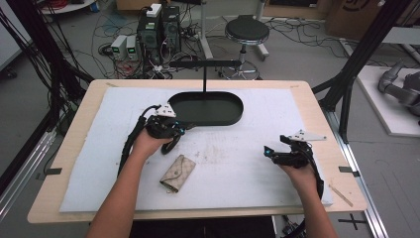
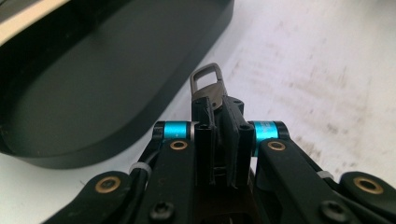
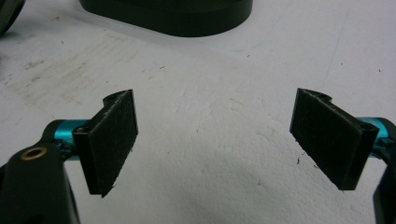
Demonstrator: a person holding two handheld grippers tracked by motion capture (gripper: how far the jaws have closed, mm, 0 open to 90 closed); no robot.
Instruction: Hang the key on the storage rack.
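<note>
In the left claw (image 2: 218, 135), dark metal clasp (image 2: 208, 86)

The left tongs (image 1: 184, 127) are showing a black body with bright blue rings near the tips. Round brass pins and dark screw heads are sitting along the black arms, and thin white ties are wrapping around them. A grey three-cornered plate is riding on top, and a thick black cable is looping away behind. The right tongs (image 1: 268, 150) are looking the same: black, with blue rings, a grey plate and a black cable. Their pads (image 3: 114, 140) are looking flat, dark and fuzzy. Both forearms are showing no sleeves.
</note>
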